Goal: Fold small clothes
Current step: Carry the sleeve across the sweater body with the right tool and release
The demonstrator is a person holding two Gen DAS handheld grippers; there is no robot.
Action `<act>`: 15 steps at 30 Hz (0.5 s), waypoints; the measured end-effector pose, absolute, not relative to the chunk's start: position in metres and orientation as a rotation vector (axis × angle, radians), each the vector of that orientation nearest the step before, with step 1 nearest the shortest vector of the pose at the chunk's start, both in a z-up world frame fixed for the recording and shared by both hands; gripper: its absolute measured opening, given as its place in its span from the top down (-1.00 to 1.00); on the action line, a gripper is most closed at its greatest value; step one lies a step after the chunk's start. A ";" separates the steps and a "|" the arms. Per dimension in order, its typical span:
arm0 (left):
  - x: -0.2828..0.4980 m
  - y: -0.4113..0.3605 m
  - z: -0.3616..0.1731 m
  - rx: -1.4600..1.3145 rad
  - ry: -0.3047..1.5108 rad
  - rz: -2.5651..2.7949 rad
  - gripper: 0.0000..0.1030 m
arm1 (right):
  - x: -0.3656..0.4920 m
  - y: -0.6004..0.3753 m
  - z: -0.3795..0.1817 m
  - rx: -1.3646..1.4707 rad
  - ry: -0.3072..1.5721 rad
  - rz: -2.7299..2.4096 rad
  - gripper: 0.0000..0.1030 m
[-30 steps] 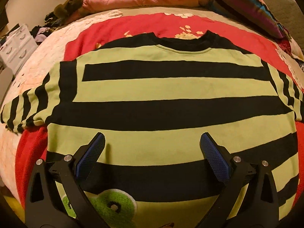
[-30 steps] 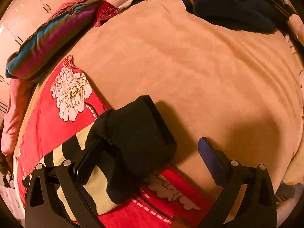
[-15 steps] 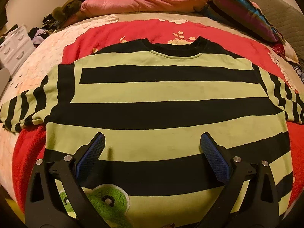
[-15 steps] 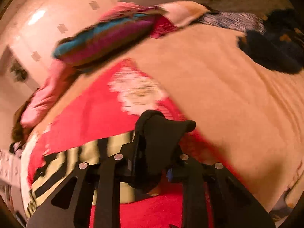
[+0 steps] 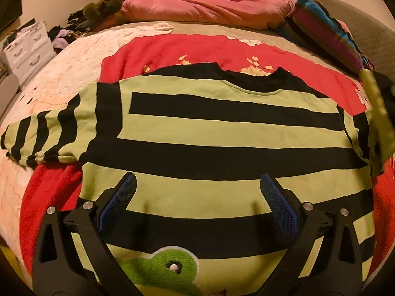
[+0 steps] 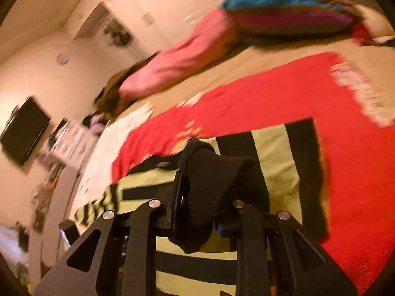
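Left claw: spread wide, holding nothing, hovering over the sweater's lower stripes.
Sweater: flat on the red blanket ahead of the left claw, its left sleeve spread out.
Right claw: a second ago open beside the black cuff; now clamped on it and lifted.
Meaning: likely the right sleeve fold is starting.

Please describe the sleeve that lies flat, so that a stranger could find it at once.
On the bed, a red blanket carries a green-and-black striped shirt. The flat sleeve stretches from its left shoulder onto the pale quilt. Its stripes are narrow, unlike the body's broad bands, and no gripper holds it.
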State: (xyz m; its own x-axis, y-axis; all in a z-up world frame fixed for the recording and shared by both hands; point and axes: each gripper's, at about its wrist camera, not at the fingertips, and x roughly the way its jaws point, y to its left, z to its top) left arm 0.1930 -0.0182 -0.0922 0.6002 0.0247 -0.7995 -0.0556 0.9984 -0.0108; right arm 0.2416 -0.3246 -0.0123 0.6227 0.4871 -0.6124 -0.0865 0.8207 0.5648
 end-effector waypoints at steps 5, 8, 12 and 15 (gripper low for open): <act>0.193 -0.012 -0.094 -0.044 0.921 0.047 -0.83 | 0.263 -0.258 -0.034 0.492 0.931 0.421 0.60; 0.192 -0.012 -0.095 -0.050 0.925 0.036 -0.83 | 0.270 -0.238 -0.049 0.502 0.977 0.429 0.55; 0.192 -0.015 -0.097 -0.046 0.929 0.010 -0.83 | 0.264 -0.234 -0.058 0.588 0.991 0.483 -0.02; 0.193 -0.017 -0.099 -0.054 0.936 -0.019 -0.83 | 0.259 -0.236 -0.048 0.583 0.949 0.474 -0.23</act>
State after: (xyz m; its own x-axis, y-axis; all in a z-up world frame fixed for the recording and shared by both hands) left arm 0.1929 -0.0175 -0.0995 0.5929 -0.0400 -0.8043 -0.0067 0.9985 -0.0546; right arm 0.2594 -0.2361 -0.0485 0.5025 0.6110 -0.6117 -0.1224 0.7506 0.6493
